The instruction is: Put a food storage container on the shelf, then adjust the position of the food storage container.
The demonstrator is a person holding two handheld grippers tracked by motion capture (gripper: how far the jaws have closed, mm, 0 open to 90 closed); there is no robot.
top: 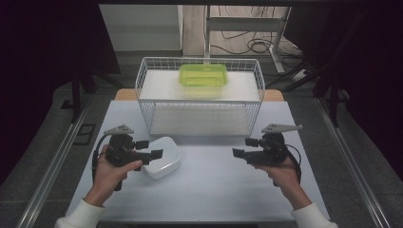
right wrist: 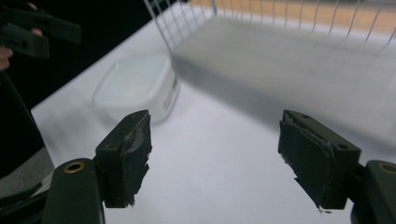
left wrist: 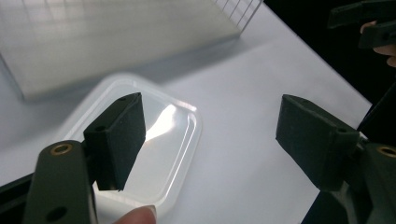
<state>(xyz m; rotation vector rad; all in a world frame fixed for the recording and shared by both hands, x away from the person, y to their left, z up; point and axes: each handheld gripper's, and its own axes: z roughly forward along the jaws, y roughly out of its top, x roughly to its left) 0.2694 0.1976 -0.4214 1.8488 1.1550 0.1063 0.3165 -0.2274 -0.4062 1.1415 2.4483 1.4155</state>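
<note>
I'm on the approach: left gripper (top: 151, 149) and right gripper (top: 243, 147) both gape empty. White box (top: 162, 157) sits lower left of centre (lid on). Next, I'd straddle it.

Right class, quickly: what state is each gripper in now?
Left gripper: open, holding nothing, above the white lidded container.
Right gripper: open, holding nothing.

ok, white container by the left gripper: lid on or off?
On. A clear lid covers the white container, its raised rim catching glare in the left gripper view. The left gripper hovers above it, jaws wide, nothing between them.
</note>
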